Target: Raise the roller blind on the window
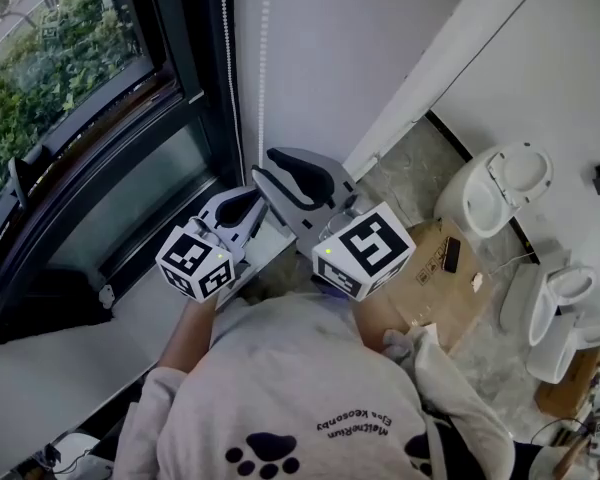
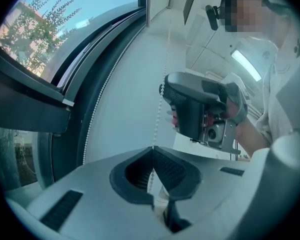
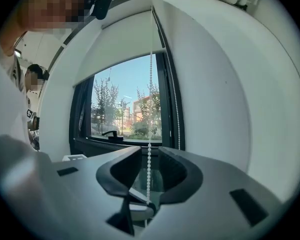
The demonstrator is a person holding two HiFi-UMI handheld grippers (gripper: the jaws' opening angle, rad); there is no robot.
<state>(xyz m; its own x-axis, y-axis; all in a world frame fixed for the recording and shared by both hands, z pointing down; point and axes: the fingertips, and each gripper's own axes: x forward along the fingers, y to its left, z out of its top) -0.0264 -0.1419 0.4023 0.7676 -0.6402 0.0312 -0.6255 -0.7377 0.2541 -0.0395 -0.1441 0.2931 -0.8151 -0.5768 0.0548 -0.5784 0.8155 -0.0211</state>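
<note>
Daylight and greenery fill the dark-framed window (image 1: 70, 78) at the left of a bare white room. The roller blind (image 3: 115, 44) covers only the upper glass and leaves the lower pane open. Just right of the frame hangs the bead chain (image 1: 223, 58), its idle strand against the frame and its working strand (image 1: 263, 58) beside it. The left claw (image 2: 152, 148) is pressed together on the working strand, pinching it. The right claw (image 3: 150, 151), higher on the same strand, stands spread with the beads running free through the gap. The likely hazard is that the left claw lets go before the right one bites, so the chain slips and the blind sags back. A bite taken off-centre would miss the thin beads, and the idle strand, close by, could snag. Further right, a cardboard sheet (image 1: 435, 268) and white toilet bowls (image 1: 500, 188) crowd the floor (image 1: 405, 163), well apart from both claws.
</note>
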